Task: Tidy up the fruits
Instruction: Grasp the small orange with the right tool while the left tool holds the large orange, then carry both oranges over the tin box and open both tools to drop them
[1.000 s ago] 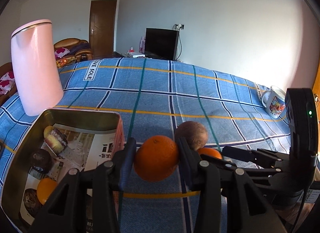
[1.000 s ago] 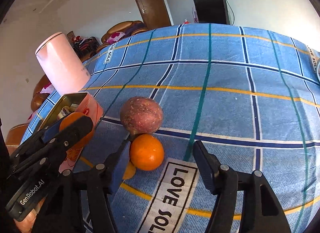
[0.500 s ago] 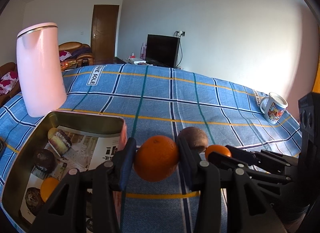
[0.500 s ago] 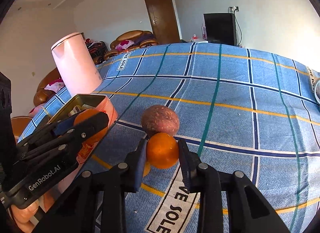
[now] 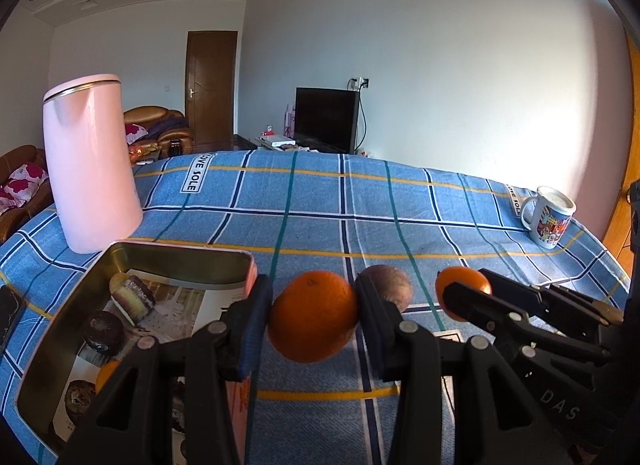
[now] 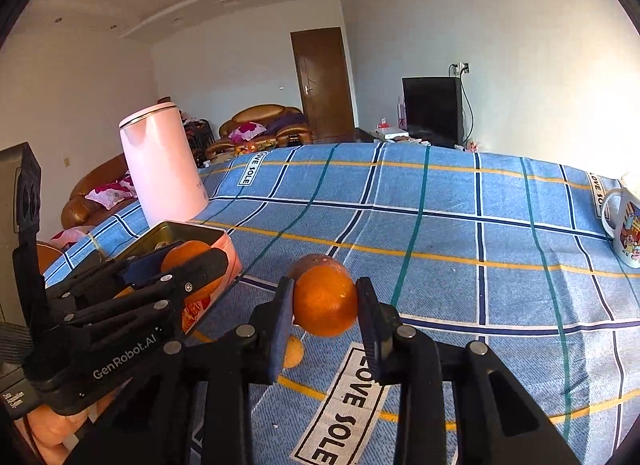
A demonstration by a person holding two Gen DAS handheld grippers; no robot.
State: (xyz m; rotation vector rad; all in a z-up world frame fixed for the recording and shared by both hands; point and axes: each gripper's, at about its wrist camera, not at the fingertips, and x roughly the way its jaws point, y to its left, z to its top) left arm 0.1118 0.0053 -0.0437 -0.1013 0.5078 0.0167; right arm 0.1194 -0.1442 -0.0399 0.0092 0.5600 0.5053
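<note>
My left gripper point(image 5: 314, 315) is shut on a large orange point(image 5: 313, 321) and holds it above the blue plaid cloth, just right of the metal tin point(image 5: 176, 261). The tin holds several fruits, among them a dark one point(image 5: 102, 331) and a small orange point(image 5: 107, 377). My right gripper point(image 6: 324, 309) is shut on a smaller orange point(image 6: 325, 305) and holds it lifted; this orange also shows in the left wrist view point(image 5: 460, 289). A brown round fruit point(image 5: 386, 291) lies on the cloth behind it. Another small orange point(image 6: 293, 351) lies on the cloth under the right gripper.
A tall pink kettle point(image 5: 90, 169) stands behind the tin at the left. A printed mug point(image 5: 550, 221) stands at the far right edge of the bed. A dark object point(image 5: 8, 317) lies left of the tin.
My right gripper closed on the smaller orange and lifted it off the cloth. My left gripper rose slightly, still holding the large orange.
</note>
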